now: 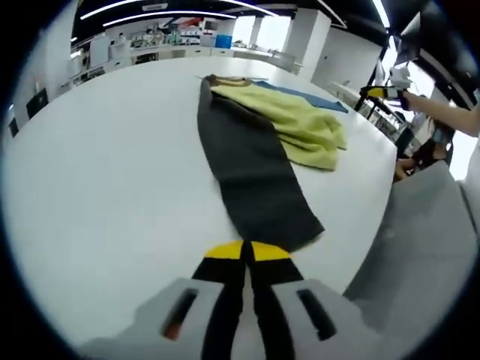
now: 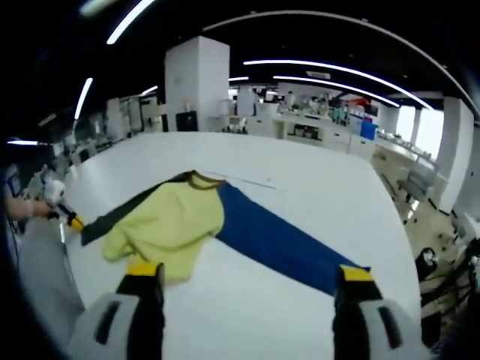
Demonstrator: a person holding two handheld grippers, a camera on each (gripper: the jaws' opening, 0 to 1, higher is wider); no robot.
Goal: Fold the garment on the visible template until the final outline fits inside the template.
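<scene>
- Two sleeves lie stretched out from one bunched yellow-green cloth body: the garment (image 2: 176, 221) is a yellow jumper with a dark charcoal sleeve (image 1: 255, 176) and a blue sleeve (image 2: 281, 244), lying on the white worktop (image 1: 105, 172). In the right gripper view it lies at the middle, the blue sleeve running toward 4 o'clock.
- No template outline is clear to me on the worktop; that alone is a risk, since a fold judged by eye may overhang it.
- The left tongs (image 1: 244, 251) are pressed together, yellow tips touching, just at the cuff end of the charcoal sleeve; whether any cloth is pinched I cannot tell. If nothing is caught, a pull would come away empty; if only an edge is caught, the sleeve may slip out mid-fold.
- The right tongs (image 2: 251, 281) stand wide apart and hold nothing, one tip near the yellow hem at 7 o'clock, the other near the blue cuff at 5 o'clock.
- Dragging the charcoal sleeve with the body unpinned could slide the whole garment toward the worktop edge at 3 o'clock in the left gripper view.
- The crumpled yellow body would likely fold lumpy unless flattened first.
</scene>
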